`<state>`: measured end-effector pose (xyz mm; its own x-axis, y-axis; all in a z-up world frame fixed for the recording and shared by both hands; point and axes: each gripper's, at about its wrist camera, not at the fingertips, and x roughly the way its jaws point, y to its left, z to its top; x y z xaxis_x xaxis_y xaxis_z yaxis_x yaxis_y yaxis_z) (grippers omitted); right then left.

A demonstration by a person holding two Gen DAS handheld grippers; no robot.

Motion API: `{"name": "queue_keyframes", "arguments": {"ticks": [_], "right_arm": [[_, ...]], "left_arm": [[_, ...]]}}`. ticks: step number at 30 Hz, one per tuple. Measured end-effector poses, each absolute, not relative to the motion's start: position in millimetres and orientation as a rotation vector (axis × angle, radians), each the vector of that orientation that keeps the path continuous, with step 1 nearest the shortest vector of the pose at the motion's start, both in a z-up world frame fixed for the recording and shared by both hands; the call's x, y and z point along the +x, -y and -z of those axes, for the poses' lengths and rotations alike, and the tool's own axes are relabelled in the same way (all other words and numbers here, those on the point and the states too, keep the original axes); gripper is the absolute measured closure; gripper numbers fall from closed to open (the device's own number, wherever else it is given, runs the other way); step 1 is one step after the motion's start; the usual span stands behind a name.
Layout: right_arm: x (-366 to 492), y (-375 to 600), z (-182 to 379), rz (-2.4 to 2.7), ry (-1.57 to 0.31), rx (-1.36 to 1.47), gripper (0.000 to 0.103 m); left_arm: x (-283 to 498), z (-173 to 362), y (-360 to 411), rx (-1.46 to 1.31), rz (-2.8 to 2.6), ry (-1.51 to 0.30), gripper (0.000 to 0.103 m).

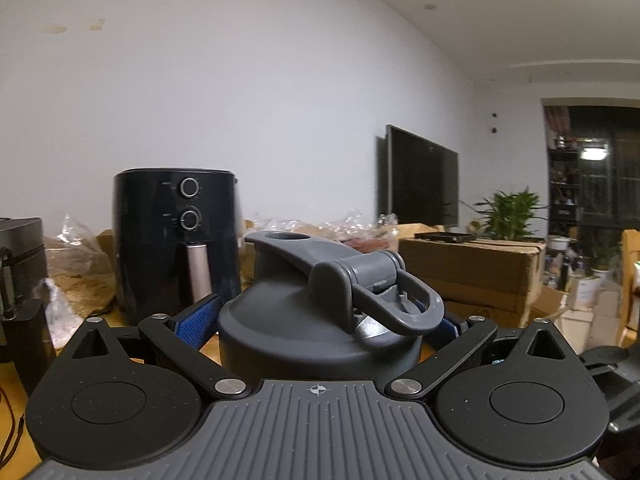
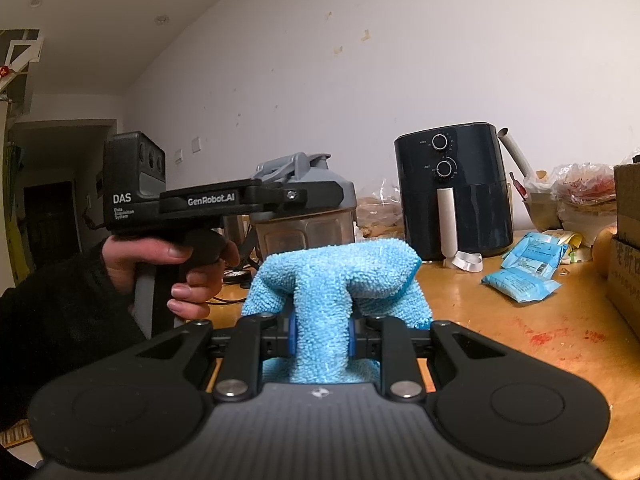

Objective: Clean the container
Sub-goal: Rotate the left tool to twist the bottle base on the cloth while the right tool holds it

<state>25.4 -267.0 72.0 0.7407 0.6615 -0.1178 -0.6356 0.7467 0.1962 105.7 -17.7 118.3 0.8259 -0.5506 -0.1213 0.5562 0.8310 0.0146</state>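
Left tool point(image 1: 320, 320) clamps the upright shaker bottle point(image 2: 306, 208) at its lid. Right tool point(image 2: 320, 336) grips the blue microfiber cloth point(image 2: 336, 276); bottle lies at 11 o'clock, beyond the cloth.

The container point(image 1: 320, 320) has a dark grey lid; its body is clear brownish. The cloth point(image 2: 336, 280) is light blue, the air fryer point(image 2: 454, 192) is black, the table point(image 2: 520, 320) is orange-brown with red stains.

walls: plain white wall point(image 1: 240, 80), small stains | ceiling: white, recessed lights | furniture: wooden table point(image 2: 500, 320), dark television point(image 1: 424, 178) against wall | far right: dark window point(image 1: 600, 168), potted plant point(image 1: 510, 212) | light: dim indoor
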Motion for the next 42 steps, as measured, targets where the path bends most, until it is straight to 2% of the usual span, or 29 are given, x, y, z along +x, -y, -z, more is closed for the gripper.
{"name": "queue_keyframes", "arguments": {"ticks": [42], "right_arm": [[24,266,-66,-0.712,-0.212,0.152,0.081]], "left_arm": [[88,-122,87,0.041,0.058,-0.101,0.000]]}}
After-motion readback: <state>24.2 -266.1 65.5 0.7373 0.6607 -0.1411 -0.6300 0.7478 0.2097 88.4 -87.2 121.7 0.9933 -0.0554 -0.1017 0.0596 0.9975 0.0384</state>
